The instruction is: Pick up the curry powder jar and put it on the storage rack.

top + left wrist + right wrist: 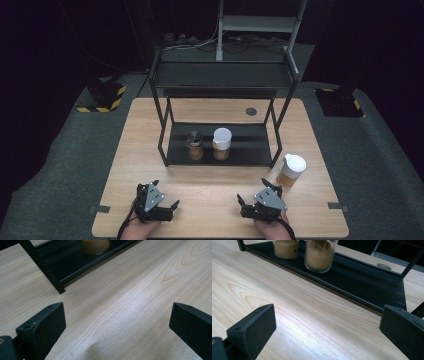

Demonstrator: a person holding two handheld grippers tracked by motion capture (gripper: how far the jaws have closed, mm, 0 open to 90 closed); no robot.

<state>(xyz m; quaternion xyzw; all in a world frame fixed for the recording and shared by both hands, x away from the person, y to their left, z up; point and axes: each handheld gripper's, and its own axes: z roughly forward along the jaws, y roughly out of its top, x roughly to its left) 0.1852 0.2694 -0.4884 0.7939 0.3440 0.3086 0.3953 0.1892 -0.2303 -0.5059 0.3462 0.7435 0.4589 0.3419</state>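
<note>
A jar with a white lid (291, 170) stands upright on the table (215, 210), near its right edge, just outside the rack's front right leg. It is clear, with light brown powder inside. Its white lid is on. The jar stands alone, a little ahead of the right gripper (256, 195)
</note>
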